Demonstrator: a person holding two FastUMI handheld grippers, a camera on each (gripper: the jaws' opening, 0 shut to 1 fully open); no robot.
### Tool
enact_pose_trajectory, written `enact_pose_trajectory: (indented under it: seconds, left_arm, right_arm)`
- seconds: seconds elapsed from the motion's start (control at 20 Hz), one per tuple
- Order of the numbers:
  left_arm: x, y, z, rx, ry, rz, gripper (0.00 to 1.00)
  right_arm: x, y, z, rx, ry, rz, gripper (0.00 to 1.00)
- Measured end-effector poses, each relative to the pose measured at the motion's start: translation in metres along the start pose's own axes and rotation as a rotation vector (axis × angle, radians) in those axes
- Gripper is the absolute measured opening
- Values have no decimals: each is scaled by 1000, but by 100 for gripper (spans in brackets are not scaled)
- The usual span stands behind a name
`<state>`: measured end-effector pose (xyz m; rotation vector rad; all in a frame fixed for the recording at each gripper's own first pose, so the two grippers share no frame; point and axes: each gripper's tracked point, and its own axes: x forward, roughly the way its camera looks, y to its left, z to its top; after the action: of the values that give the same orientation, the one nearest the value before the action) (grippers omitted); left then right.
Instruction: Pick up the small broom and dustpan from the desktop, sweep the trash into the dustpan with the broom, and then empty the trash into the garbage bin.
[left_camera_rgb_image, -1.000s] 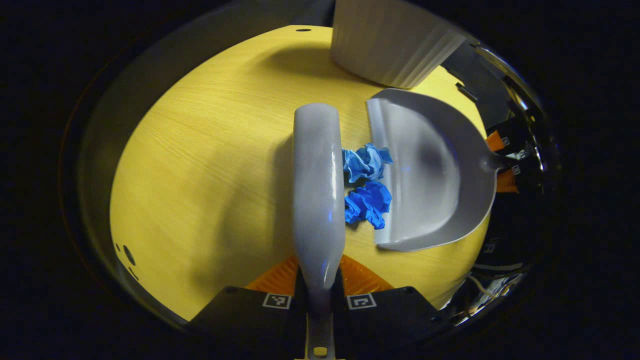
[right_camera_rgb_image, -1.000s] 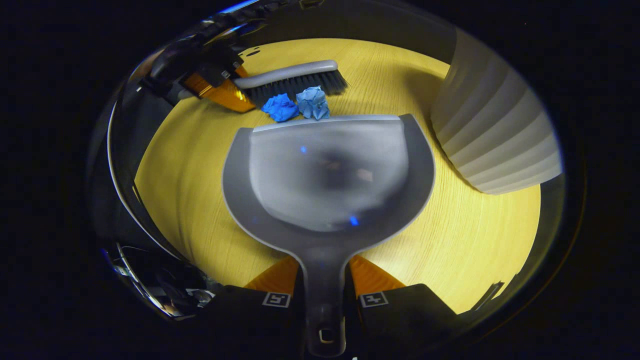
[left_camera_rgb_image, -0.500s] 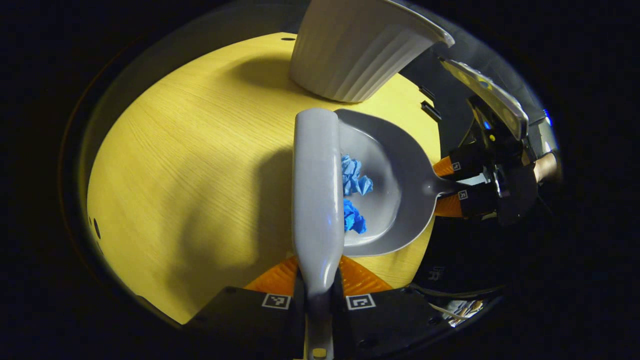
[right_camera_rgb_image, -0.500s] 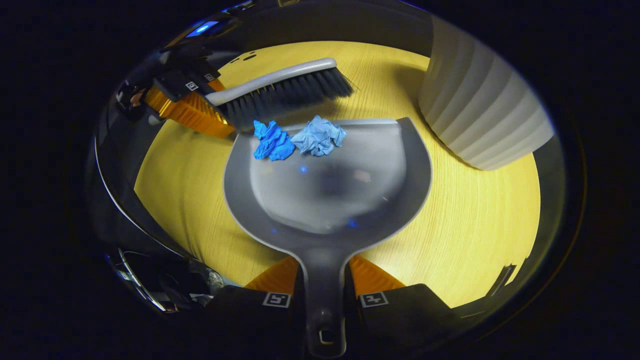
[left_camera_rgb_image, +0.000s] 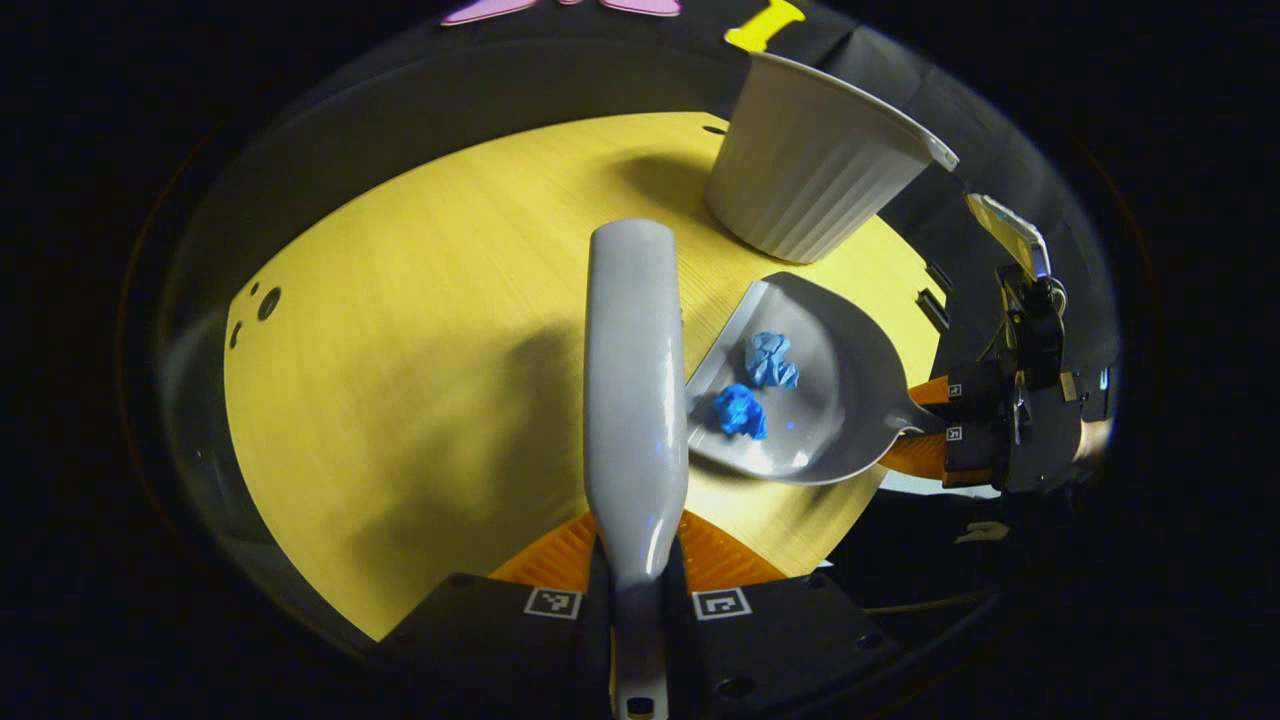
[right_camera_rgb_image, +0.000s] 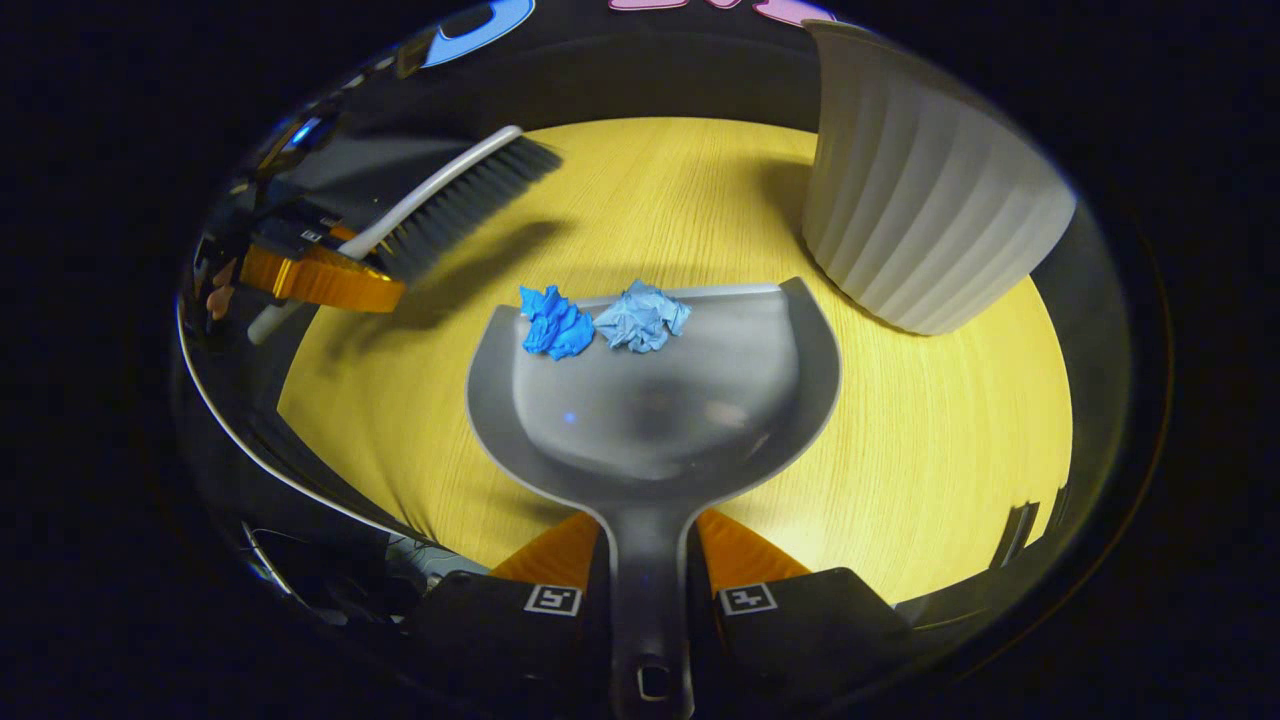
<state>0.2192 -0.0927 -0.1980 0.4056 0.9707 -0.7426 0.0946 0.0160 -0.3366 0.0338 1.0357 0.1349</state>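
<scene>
Left gripper (left_camera_rgb_image: 637, 560), fingers clamped on the handle of the small broom (left_camera_rgb_image: 634, 380), holds it raised above the desktop (left_camera_rgb_image: 420, 360), bristles clear of the surface in the right gripper view. Right gripper (right_camera_rgb_image: 650, 570) grips the handle of the grey dustpan (right_camera_rgb_image: 655, 420). Two crumpled blue paper balls (right_camera_rgb_image: 600, 320) lie inside the dustpan near its front lip. The white ribbed garbage bin (right_camera_rgb_image: 920, 220) stands upright just beyond the pan.
</scene>
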Motion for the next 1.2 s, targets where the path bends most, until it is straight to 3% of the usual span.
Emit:
enact_pose_trajectory:
  seconds: [0.2, 0.45, 0.75, 0.95, 1.2]
  left_arm:
    - [-15, 8, -31, -107, -26, 10, 28]
    - [-20, 15, -61, -133, -27, 64, 29]
    - [-11, 6, -65, -173, -33, 53, 29]
    - [-17, 6, -60, -193, -14, 21, 26]
    - [-22, 6, -58, -191, 5, 5, 26]
  right_arm:
    - [-3, 6, -1, 41, -20, -3, 35]
    - [-20, 0, 2, 65, -74, -9, 35]
    - [-106, -21, 4, 155, -158, -40, 35]
    - [-177, -53, 6, 147, -201, -90, 35]
    - [-240, -80, 26, 228, -241, -88, 35]
